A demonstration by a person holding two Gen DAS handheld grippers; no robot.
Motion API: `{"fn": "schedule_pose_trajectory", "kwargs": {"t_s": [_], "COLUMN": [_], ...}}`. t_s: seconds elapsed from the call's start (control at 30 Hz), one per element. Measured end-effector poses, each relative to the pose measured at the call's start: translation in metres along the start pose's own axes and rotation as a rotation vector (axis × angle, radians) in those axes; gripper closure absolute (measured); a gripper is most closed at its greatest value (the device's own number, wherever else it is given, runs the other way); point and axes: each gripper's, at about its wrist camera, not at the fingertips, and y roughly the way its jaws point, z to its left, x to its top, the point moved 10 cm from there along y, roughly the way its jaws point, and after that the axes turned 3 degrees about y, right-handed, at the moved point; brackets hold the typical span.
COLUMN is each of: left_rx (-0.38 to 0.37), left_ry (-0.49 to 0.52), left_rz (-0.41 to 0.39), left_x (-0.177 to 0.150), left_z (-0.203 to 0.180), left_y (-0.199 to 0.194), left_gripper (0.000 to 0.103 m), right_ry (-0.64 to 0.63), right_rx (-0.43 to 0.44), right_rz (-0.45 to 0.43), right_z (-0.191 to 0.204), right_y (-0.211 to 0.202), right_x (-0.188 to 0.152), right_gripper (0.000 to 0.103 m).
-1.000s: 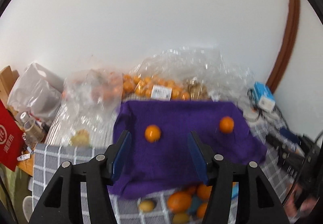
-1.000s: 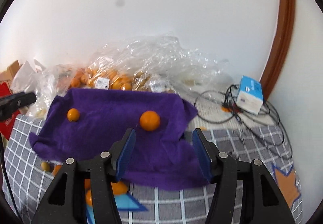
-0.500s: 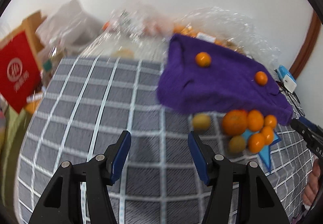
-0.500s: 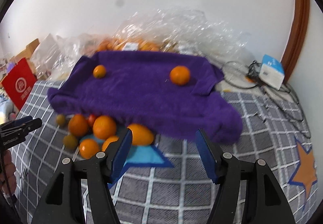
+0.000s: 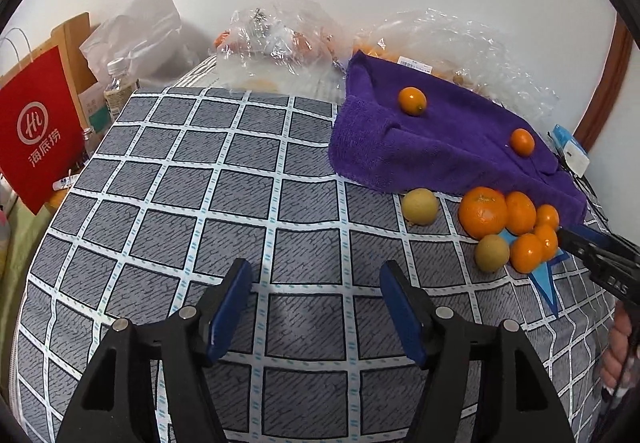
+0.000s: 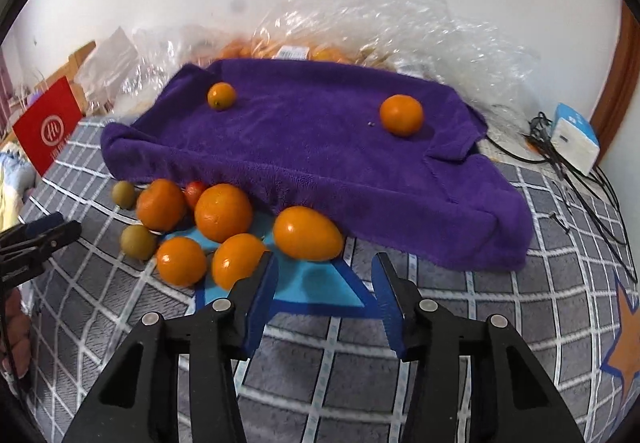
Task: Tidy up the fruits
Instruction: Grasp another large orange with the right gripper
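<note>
Holding our right tongs (image 6: 323,277) apart and empty just above the checked worktop (image 6: 460,327), we see the nearest oval orange (image 6: 309,233) right ahead of the blue pads, with the cluster of oranges (image 6: 208,235) and small greenish fruits beside it at the near edge of the purple towel (image 6: 320,159). Our left tongs (image 5: 316,293) also stand apart and empty over bare checks, well left of that pile. Farther back, two small oranges (image 6: 401,114) sit apart on the towel, with clear plastic bags (image 6: 400,27) behind.
</note>
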Motion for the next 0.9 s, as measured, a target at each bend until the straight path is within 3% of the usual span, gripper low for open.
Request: {"fn": "schedule_pose_trajectory", "kwargs": {"t_s": [0.27,0.3,0.37,0.7,0.9], "left_rx": [-0.062,-0.061,-0.056,-0.004,0.016], "left_ry": [-0.043,-0.042,-0.035,0.028,0.049], "left_rz": [-0.015,-0.014,-0.012,0.013,0.021], "left_x": [0.001,0.001,0.001,-0.001,-0.002], "left_z": [0.003,0.003,0.003,-0.005,-0.006], "left_y": [-0.001,-0.001,0.000,0.004,0.005], "left_gripper": [0.035,0.035,0.034,0.027,0.026], "right_ry": [-0.029,-0.033,-0.030,0.017,0.085], "right_rx": [0.010,0.009,0.036,0.033,0.014], "right_rz": [0.013,0.007,0.008,-0.012,0.000], "right_z": [0.007,0.007,0.010,-0.019,-0.047], "right_y": [0.018,0.018,0.018,-0.016,-0.015], "right_x": [0.009,0.009,0.007,-0.011,-0.027], "right_gripper": [0.055,0.056,0.071,0.071,0.071]}}
